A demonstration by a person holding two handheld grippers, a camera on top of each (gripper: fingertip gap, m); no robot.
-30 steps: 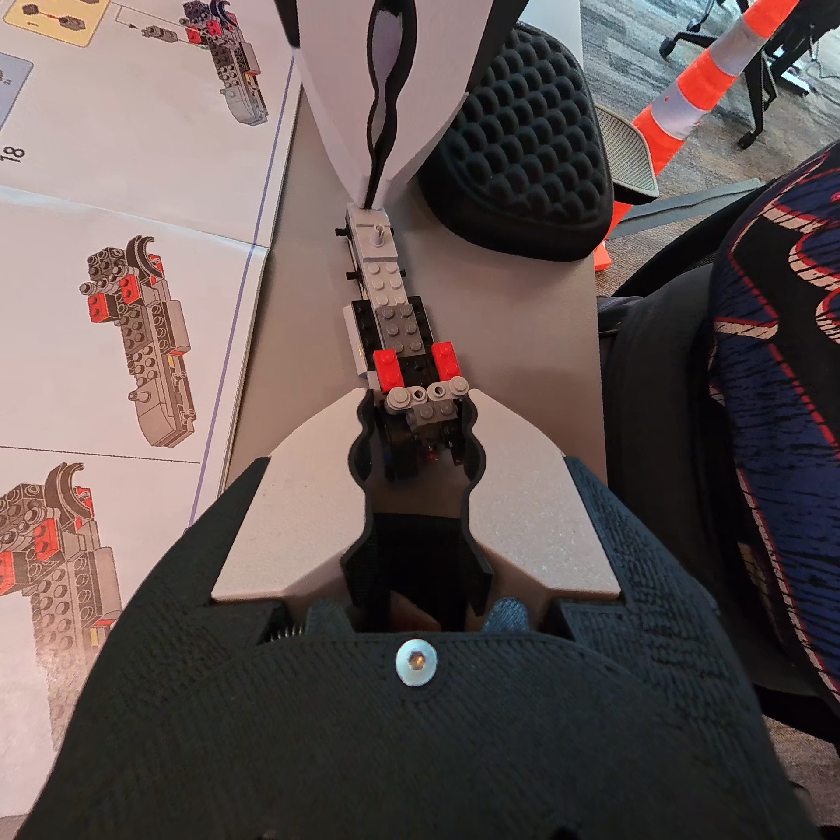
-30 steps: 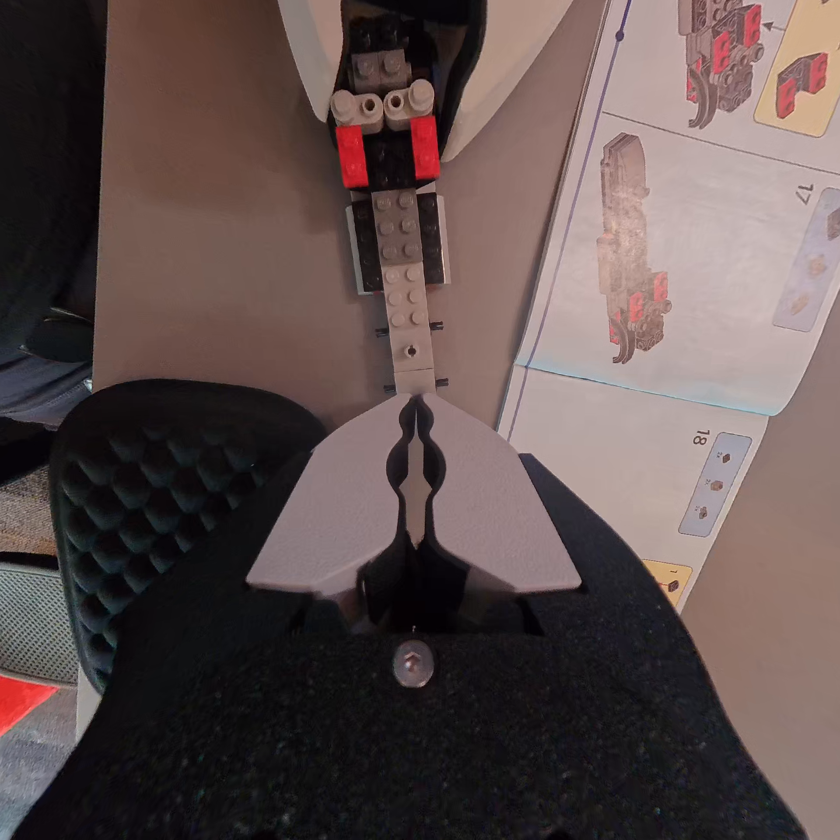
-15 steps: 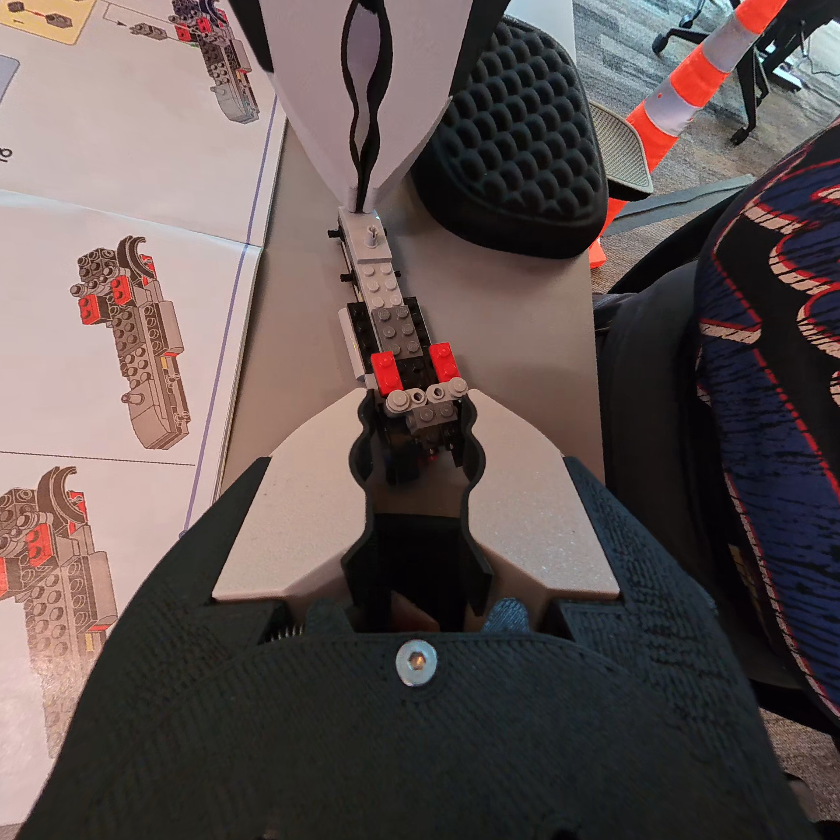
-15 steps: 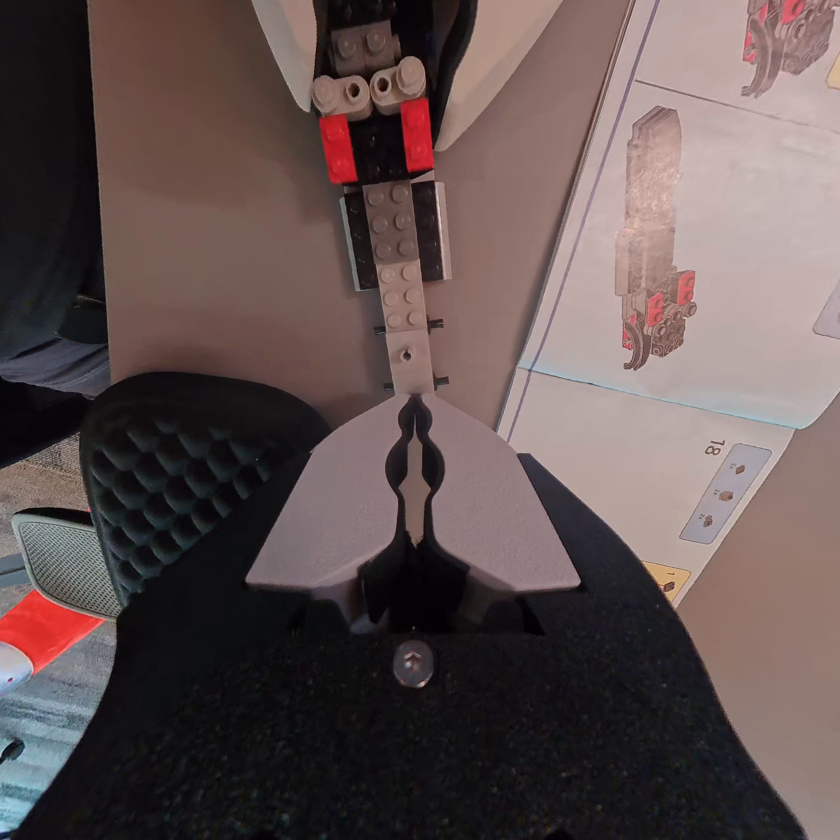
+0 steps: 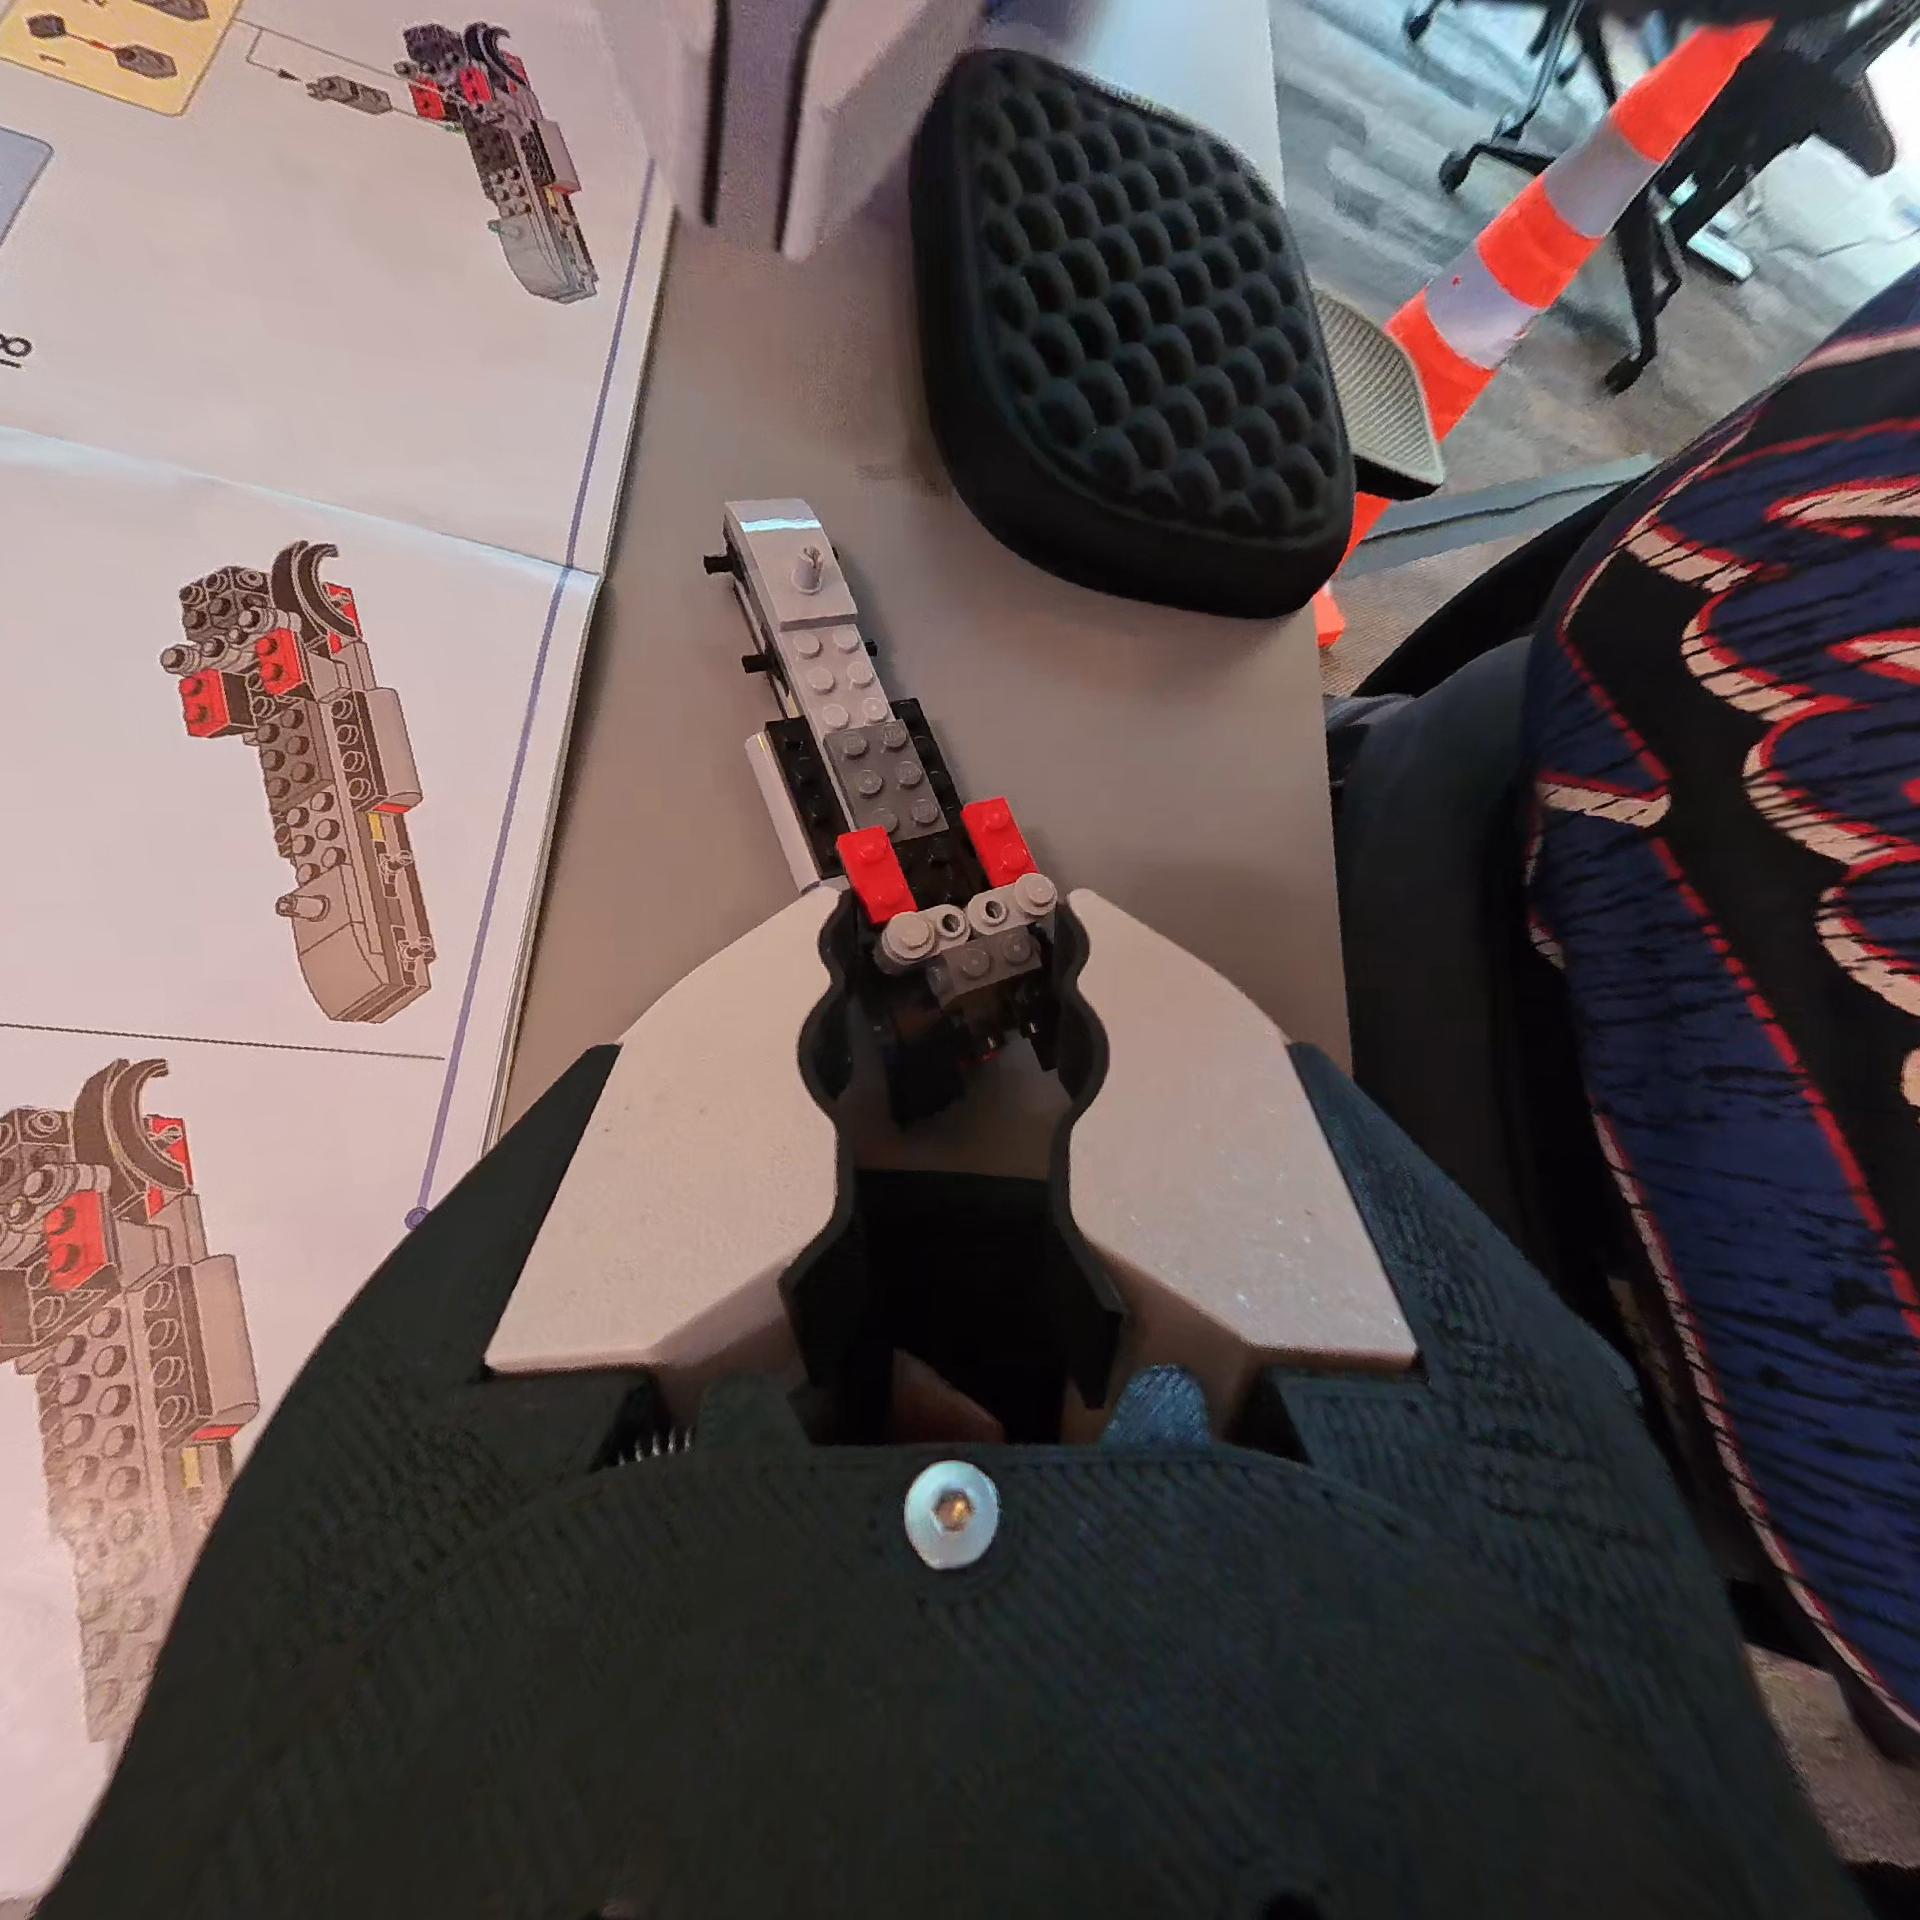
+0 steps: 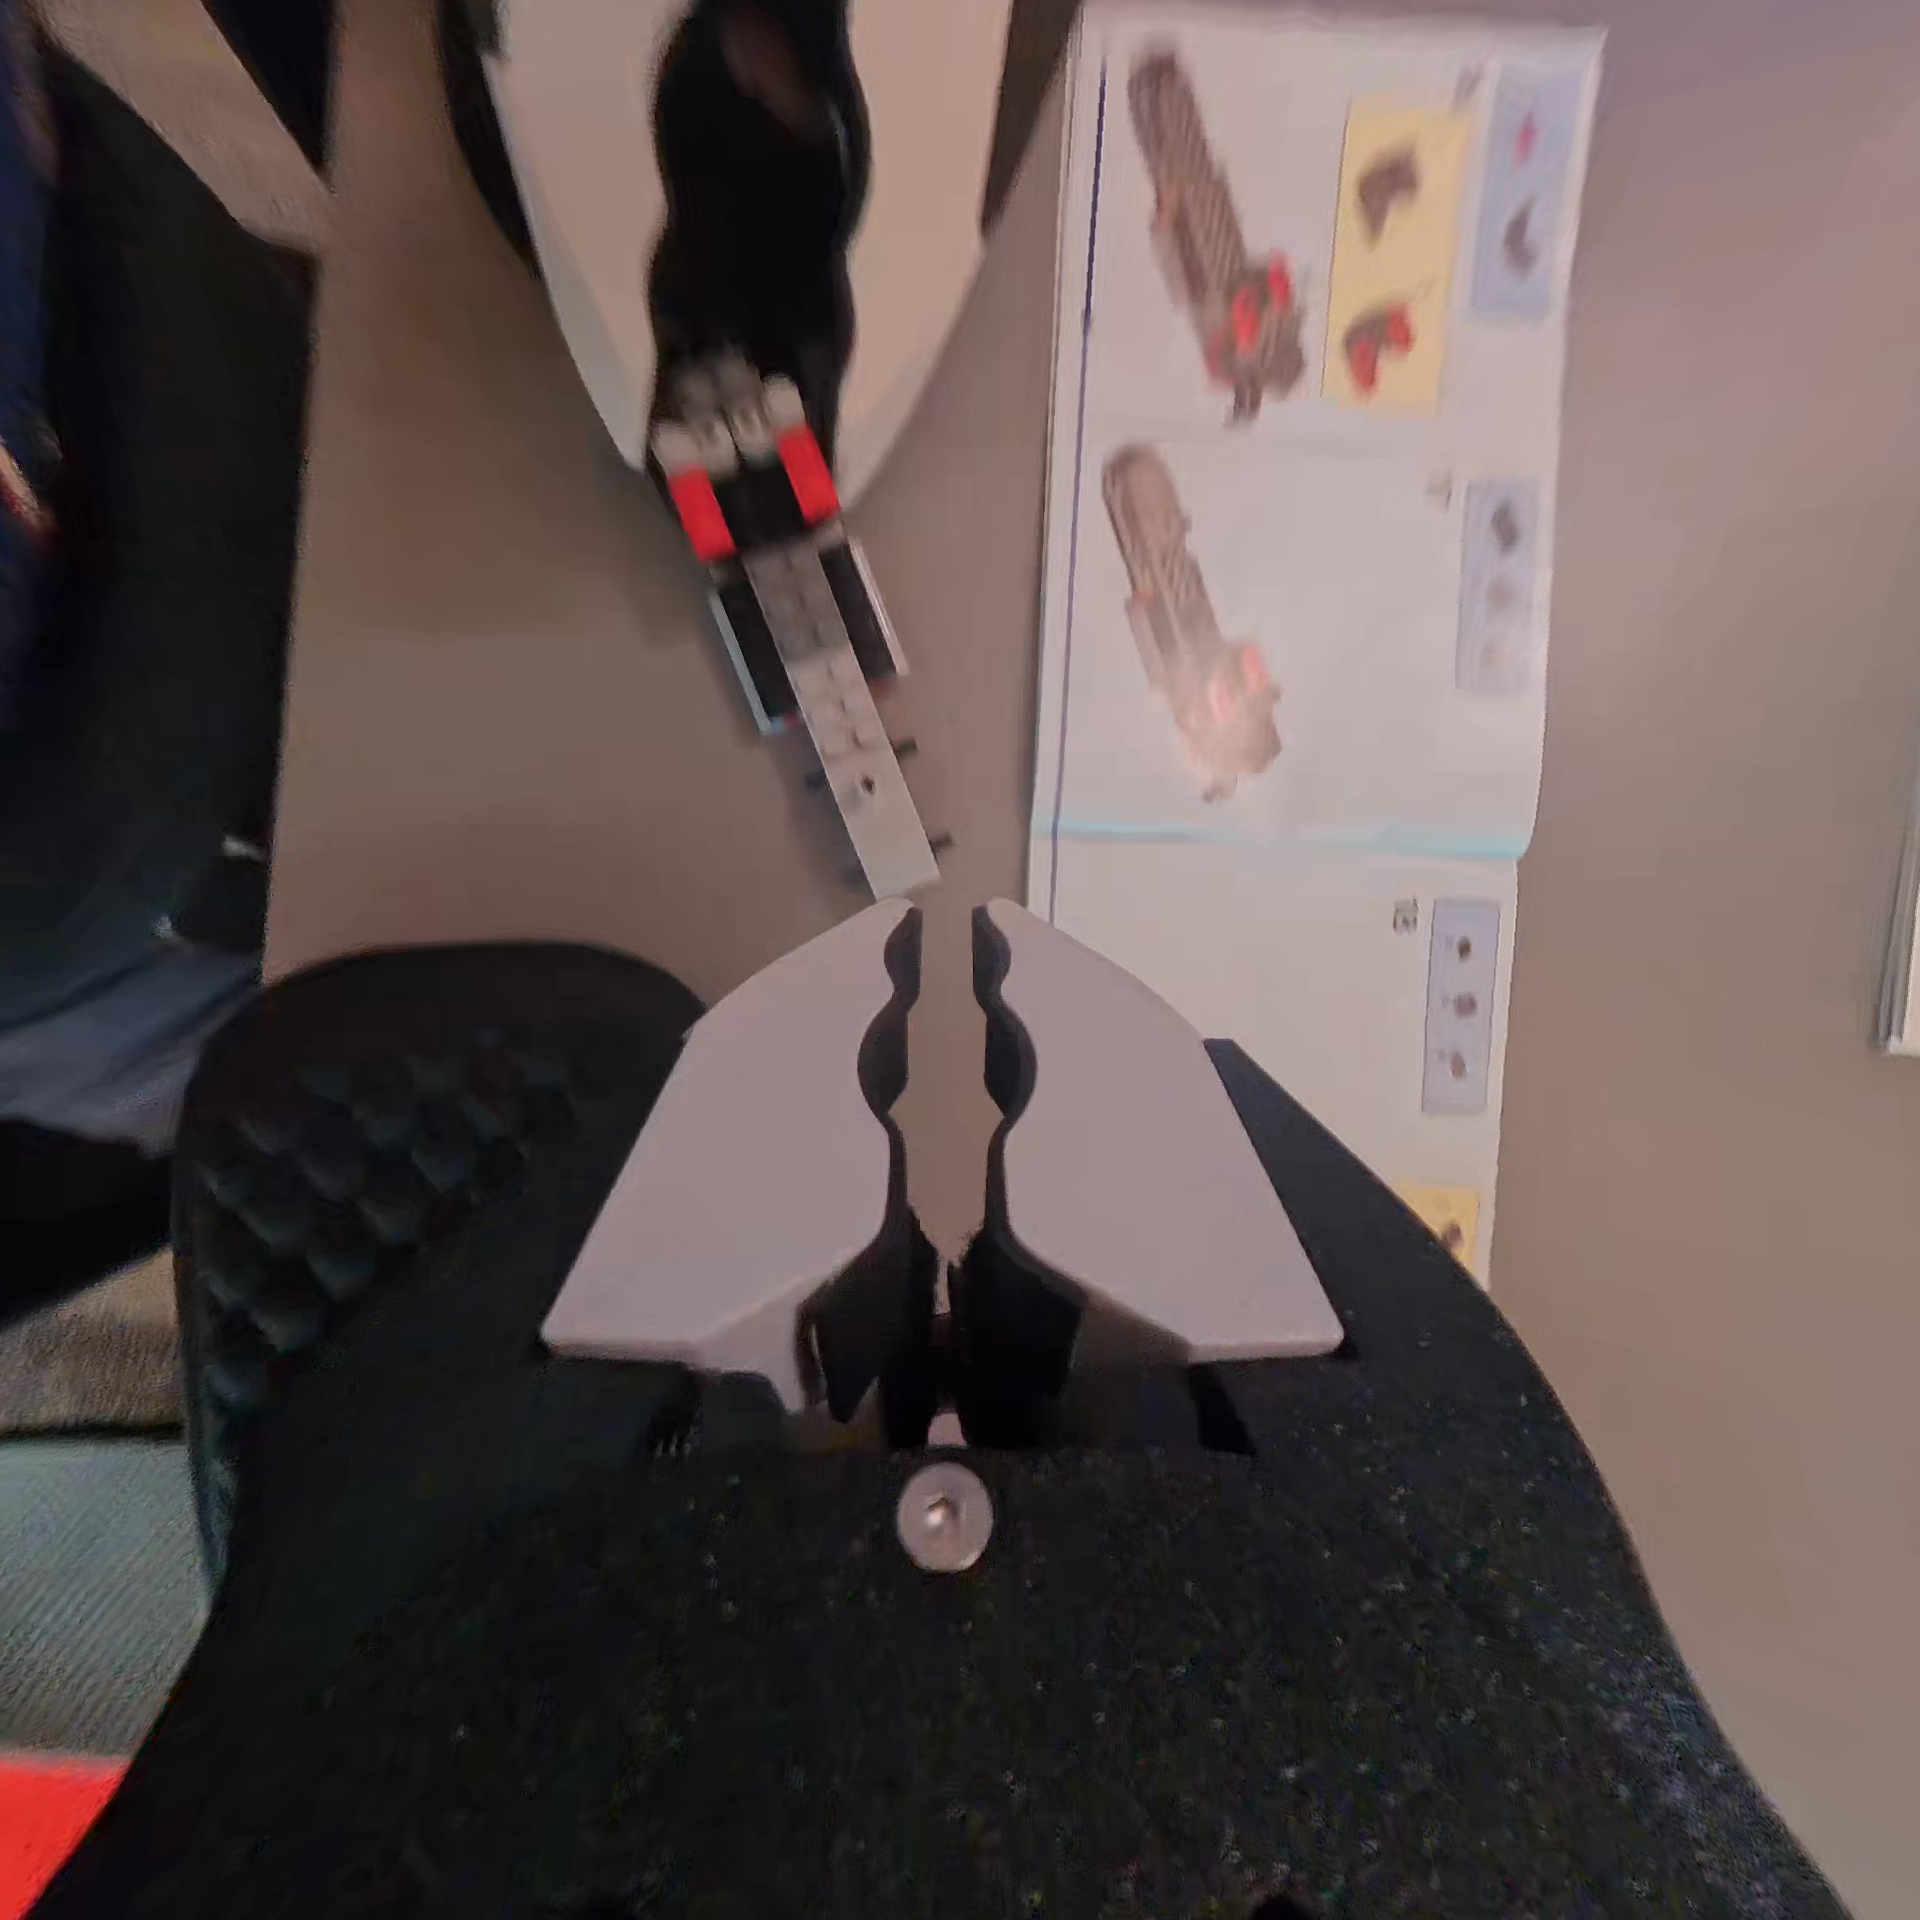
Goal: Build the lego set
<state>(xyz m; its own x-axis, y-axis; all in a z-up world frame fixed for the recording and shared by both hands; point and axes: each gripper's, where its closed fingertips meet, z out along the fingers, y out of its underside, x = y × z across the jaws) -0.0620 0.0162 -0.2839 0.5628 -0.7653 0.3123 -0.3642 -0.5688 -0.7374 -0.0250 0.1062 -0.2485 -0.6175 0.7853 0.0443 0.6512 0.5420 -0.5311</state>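
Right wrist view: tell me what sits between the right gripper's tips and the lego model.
Only bare grey table separates the right gripper from the model's light-grey end.

A long, narrow lego model lies on the grey table. Light grey at one end, black and dark grey in the middle. Two red bricks sit near its other end.

Long lego model: light grey tail, dark grey middle studs, black sides, two red bricks.
Left gripper: pale grey fingers, textured black body.
Right gripper: pale grey fingers, speckled black body.
Open paper instruction booklet: white pages, yellow and blue panels.
Oval foam pad: black, honeycomb dimples.
Traffic cone: orange, grey bands.
Tabletop: grey-beige.
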